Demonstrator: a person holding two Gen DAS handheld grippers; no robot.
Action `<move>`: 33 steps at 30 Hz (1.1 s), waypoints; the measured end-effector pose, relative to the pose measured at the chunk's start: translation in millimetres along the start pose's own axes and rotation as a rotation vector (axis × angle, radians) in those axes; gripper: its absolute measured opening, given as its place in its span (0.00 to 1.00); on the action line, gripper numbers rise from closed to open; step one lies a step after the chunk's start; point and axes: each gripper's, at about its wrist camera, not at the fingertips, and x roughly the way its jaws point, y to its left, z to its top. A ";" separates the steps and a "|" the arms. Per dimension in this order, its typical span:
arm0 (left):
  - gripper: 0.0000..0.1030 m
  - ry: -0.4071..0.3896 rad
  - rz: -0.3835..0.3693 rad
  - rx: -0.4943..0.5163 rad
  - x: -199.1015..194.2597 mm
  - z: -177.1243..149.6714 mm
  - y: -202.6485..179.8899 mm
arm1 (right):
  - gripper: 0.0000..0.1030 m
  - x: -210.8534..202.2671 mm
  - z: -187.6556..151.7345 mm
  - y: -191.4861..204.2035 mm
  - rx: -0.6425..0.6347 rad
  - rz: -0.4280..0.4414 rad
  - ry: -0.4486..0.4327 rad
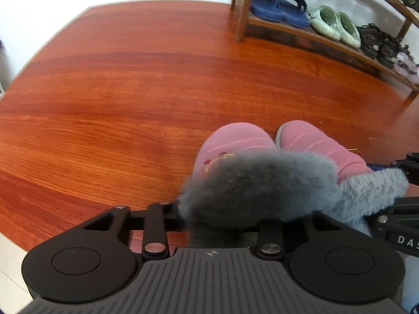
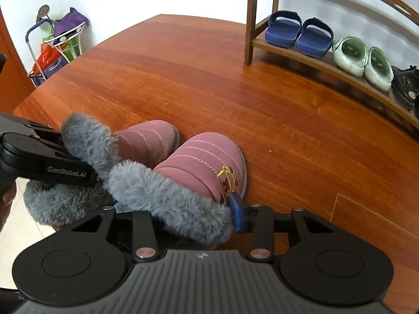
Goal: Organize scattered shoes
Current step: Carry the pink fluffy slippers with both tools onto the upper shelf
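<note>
Two pink boots with grey fur collars are side by side over the red wooden floor. My left gripper (image 1: 251,209) is shut on the fur collar of the left pink boot (image 1: 233,146); its fingers are buried in the fur. My right gripper (image 2: 193,214) is shut on the fur collar of the right pink boot (image 2: 207,162); one blue pad (image 2: 239,216) shows at the collar's right. The other boot (image 2: 146,141) and the left gripper's arm (image 2: 47,162) show at the left of the right wrist view. The right boot (image 1: 319,144) also shows in the left wrist view.
A wooden shoe rack (image 2: 293,52) stands at the far right, holding blue slides (image 2: 298,32), pale green clogs (image 2: 364,57) and black sandals (image 2: 407,86). A trolley with bags (image 2: 56,44) stands by the far left wall. The white wall runs along the back.
</note>
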 end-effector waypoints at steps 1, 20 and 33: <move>0.30 -0.002 0.004 0.011 -0.5 0.8 -3.6 | 0.30 -1.4 1.2 -1.4 0.002 -0.006 -0.009; 0.29 -0.060 -0.135 0.089 -44.8 72.2 -68.3 | 0.23 -82.1 20.7 -98.6 0.175 -0.131 -0.082; 0.29 -0.188 -0.238 0.105 -78.0 167.9 -174.5 | 0.24 -174.0 71.9 -222.8 0.202 -0.189 -0.192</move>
